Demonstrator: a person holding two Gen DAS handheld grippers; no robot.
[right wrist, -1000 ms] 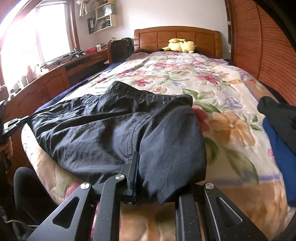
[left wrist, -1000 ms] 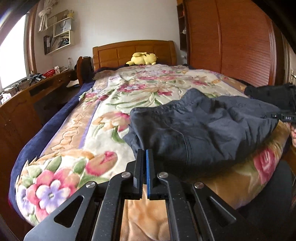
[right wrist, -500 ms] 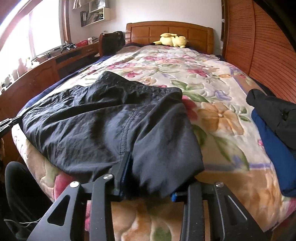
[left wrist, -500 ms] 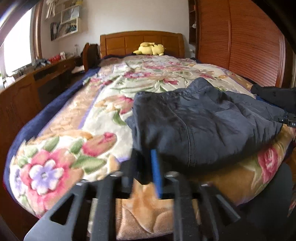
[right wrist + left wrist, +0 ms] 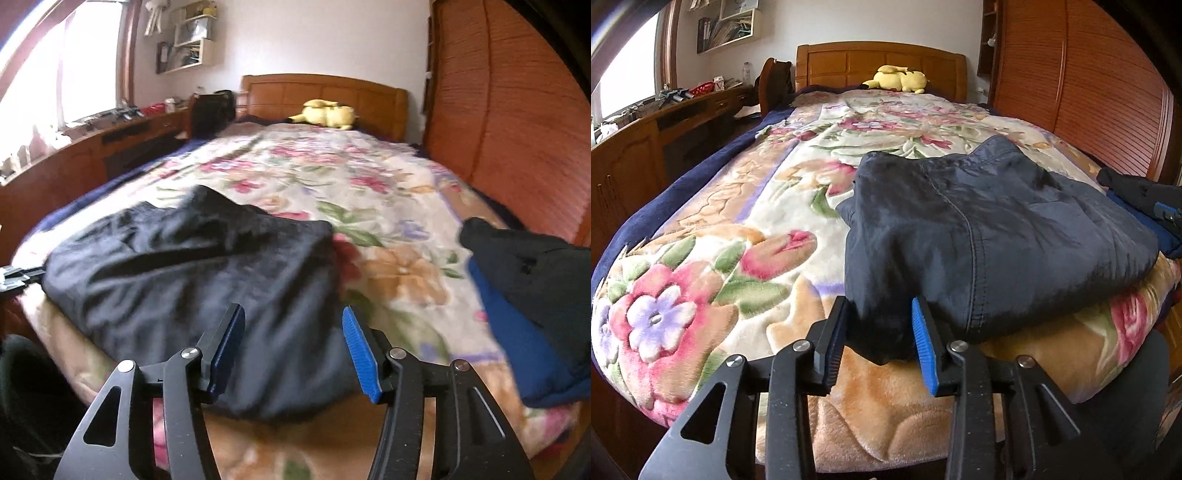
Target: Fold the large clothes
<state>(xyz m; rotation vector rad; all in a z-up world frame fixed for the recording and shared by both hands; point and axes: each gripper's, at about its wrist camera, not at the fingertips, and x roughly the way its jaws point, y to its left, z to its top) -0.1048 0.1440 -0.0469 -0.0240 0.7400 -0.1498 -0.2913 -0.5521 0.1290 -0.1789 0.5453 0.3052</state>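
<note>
A folded dark navy garment (image 5: 990, 229) lies at the foot of the bed on the floral blanket (image 5: 738, 258). It also shows in the right wrist view (image 5: 192, 280). My left gripper (image 5: 879, 332) is open, its jaws standing either side of the garment's near left corner without squeezing it. My right gripper (image 5: 291, 343) is open over the garment's near right edge and holds nothing. The right wrist view is blurred.
A pile of black and blue clothes (image 5: 532, 295) lies at the bed's right edge. A yellow plush toy (image 5: 901, 78) sits by the headboard. A wooden desk (image 5: 646, 147) runs along the left, a wooden wardrobe (image 5: 1089, 81) along the right.
Both grippers have opened: the left was shut and empty, the right was shut on the garment's edge and has let go. Both views have drawn back and risen a little.
</note>
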